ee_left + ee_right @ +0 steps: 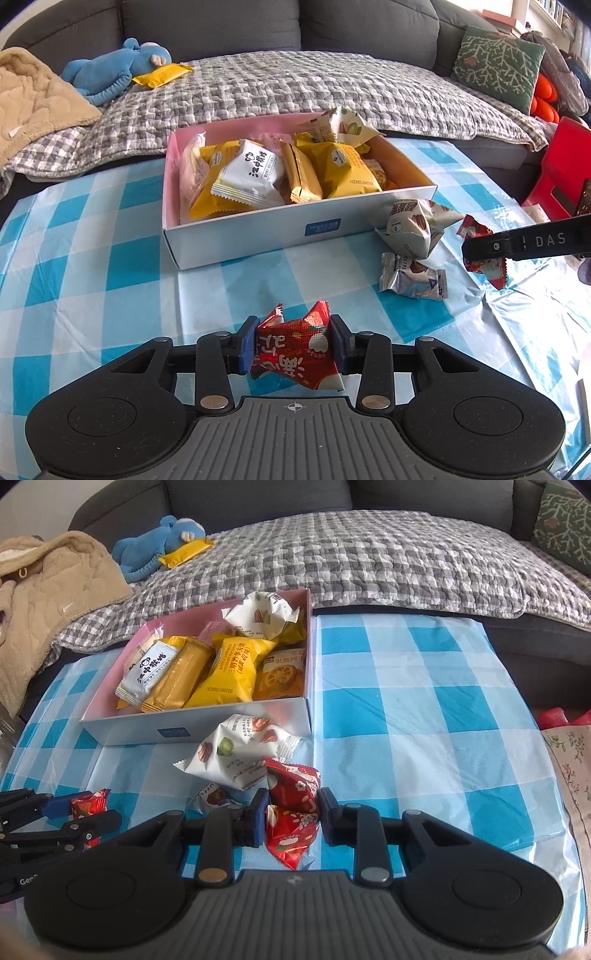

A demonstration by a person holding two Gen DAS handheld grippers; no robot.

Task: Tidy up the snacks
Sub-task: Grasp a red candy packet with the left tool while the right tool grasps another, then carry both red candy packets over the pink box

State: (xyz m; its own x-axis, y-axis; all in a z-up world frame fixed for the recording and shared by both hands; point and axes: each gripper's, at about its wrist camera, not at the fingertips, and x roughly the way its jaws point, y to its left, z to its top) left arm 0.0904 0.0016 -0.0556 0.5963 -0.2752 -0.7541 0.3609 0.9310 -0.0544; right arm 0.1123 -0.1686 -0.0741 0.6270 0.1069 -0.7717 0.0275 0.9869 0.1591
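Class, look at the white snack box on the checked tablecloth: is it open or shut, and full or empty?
Open and well filled. The box has no lid on it, its pink inside shows, and yellow packets and a white packet are piled inside.

box (295,236): on the counter (110,266), near its far edge, just before the sofa (295,85).
in the box: packets lying side by side and overlapping; a nut packet (340,123) leans over the far right corner.
outside the box: a second nut packet (413,227) touches the box's near right corner; a small chocolate packet (412,278) lies just before it.
left packet (295,354): before the box, between the left gripper's (293,345) fingers.
right packet (293,812): right of the chocolate packet, between the right gripper's (293,816) fingers.
sofa: plush toy (114,70) at far left, a loose packet (162,74) touching it.
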